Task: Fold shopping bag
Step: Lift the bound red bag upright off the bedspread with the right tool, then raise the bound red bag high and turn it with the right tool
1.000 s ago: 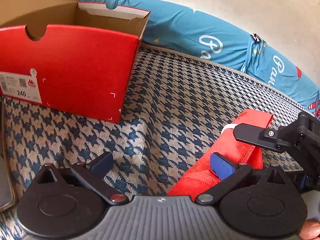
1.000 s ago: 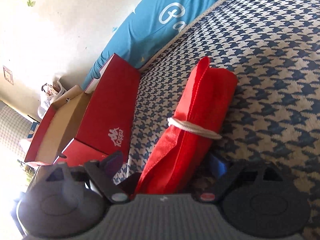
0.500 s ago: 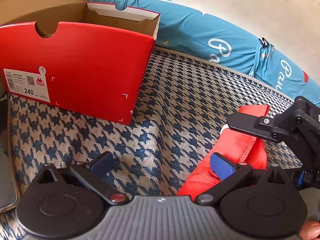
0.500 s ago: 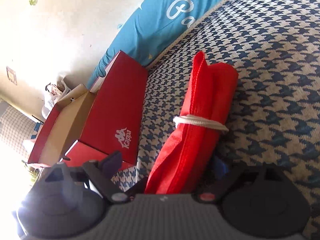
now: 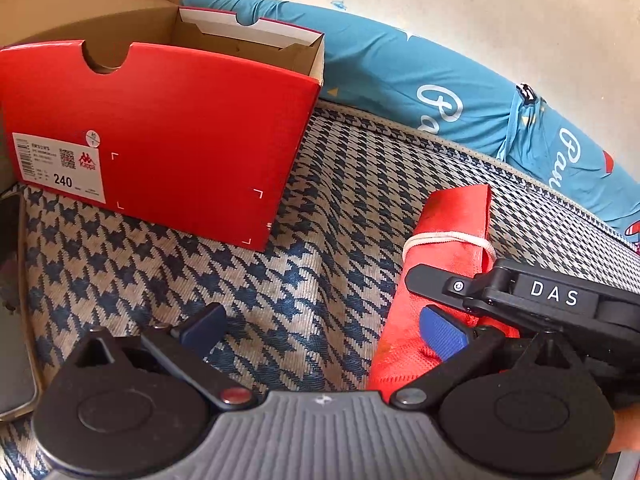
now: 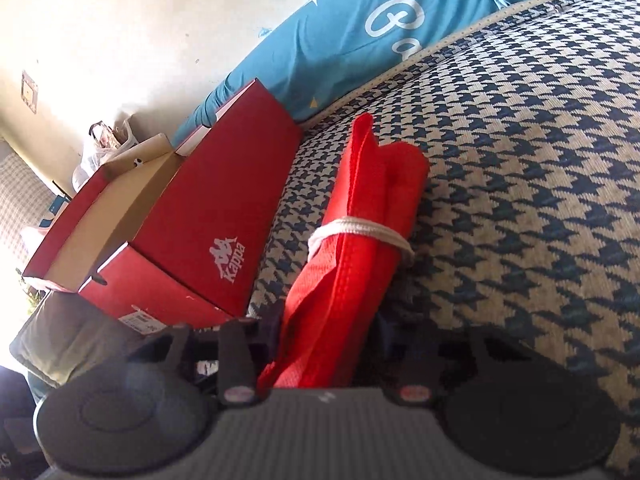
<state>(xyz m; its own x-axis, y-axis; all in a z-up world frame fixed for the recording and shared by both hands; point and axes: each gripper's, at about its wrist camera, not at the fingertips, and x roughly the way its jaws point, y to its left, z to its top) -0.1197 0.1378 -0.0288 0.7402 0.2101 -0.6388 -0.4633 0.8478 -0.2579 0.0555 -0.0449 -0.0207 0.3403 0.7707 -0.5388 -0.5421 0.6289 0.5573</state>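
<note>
The red shopping bag [image 6: 372, 216] lies rolled into a narrow bundle on the houndstooth cover, tied round its middle with a white cord [image 6: 360, 229]. My right gripper [image 6: 326, 328] has the bundle's near end between its jaws, which are closing, and both pads touch the fabric. In the left wrist view the bag [image 5: 448, 224] lies at the right, with a black right finger [image 5: 434, 282] across it. My left gripper [image 5: 323, 332] stands open over bare cover just left of the bag. Its right blue pad [image 5: 442, 336] is in front of the bag's near end.
An open red shoe box [image 5: 160, 132] stands on the cover at the left, also the red shoe box [image 6: 224, 208] beside its lid. A blue bolster [image 5: 400, 76] runs along the wall behind. A flat dark device [image 5: 12, 320] lies at the left edge.
My right gripper's jaws have come in from wide apart onto the red bag, and the gripper has rolled a little. My left gripper is as open as before.
</note>
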